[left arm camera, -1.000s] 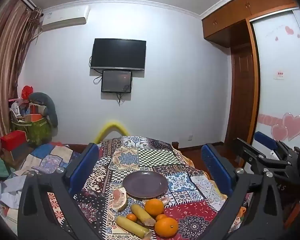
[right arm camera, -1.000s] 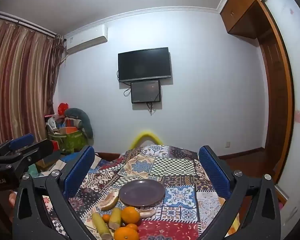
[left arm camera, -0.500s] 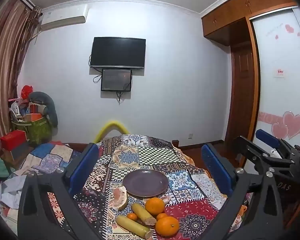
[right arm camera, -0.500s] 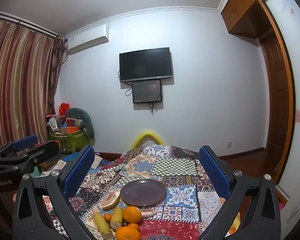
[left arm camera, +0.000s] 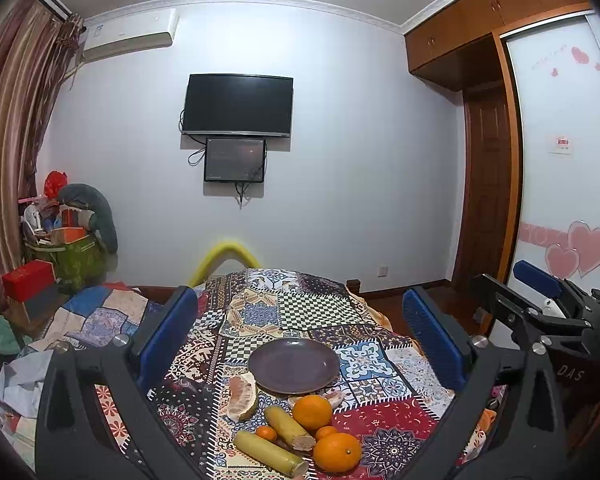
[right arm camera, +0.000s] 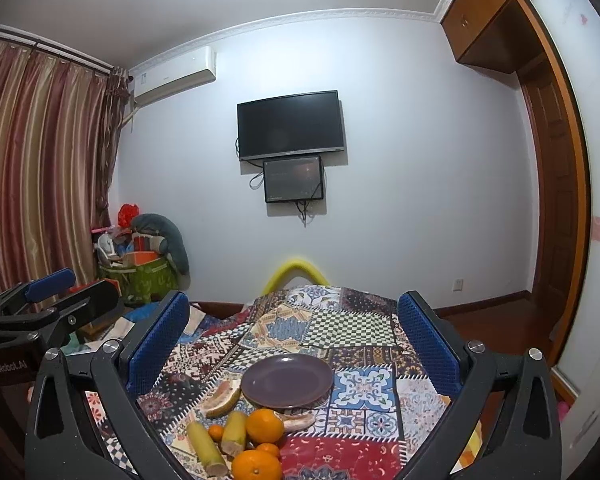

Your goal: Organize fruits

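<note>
Both tools hang above the near edge of the table, which is covered in a patchwork cloth, and neither holds anything: the left tool and the right tool each have their blue fingers spread wide apart with only air between them. The fruit sits in a tight cluster on the cloth just in front of the empty purple plate: two large oranges, a few small ones wedged among them, two yellow-green cane-like sticks lying at angles, and peeled pomelo pieces touching the plate's rim. No fruit appears to be on the plate yet, so the sorting looks barely begun. The crowding is the main hazard: closing on one orange could nudge its neighbour, and a round fruit may roll toward the table's edge. The soft pomelo would likely crush under a hard squeeze.
</note>
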Demonstrator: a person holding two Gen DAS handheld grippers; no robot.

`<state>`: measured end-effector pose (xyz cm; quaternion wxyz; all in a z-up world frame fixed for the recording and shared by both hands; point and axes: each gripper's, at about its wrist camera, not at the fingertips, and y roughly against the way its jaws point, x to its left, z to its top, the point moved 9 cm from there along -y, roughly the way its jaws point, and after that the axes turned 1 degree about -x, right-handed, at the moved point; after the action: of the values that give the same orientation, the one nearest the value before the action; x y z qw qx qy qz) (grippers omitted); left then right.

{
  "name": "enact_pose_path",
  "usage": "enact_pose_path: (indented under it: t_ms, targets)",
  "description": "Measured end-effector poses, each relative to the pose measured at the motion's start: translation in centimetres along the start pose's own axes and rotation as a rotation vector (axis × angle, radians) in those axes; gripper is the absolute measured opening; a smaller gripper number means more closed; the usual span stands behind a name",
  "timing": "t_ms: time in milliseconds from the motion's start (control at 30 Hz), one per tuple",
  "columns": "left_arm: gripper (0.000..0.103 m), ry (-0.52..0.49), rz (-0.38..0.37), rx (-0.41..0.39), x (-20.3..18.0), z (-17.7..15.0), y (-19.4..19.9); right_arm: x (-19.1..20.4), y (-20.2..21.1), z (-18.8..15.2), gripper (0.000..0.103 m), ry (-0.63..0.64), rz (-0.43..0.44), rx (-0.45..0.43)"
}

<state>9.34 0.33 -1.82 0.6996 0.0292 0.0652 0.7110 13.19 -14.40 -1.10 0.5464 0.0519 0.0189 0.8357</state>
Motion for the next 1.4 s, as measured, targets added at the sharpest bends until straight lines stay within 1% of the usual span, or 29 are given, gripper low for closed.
enact_pose_path:
  t_ms: [1400]
  targets:
    - [0.103, 0.018, 0.022, 0.017, 0.27, -0.19, -0.57, -0.06, -0.05, 0.13, 0.103, -0.004, 0.007, 0.018]
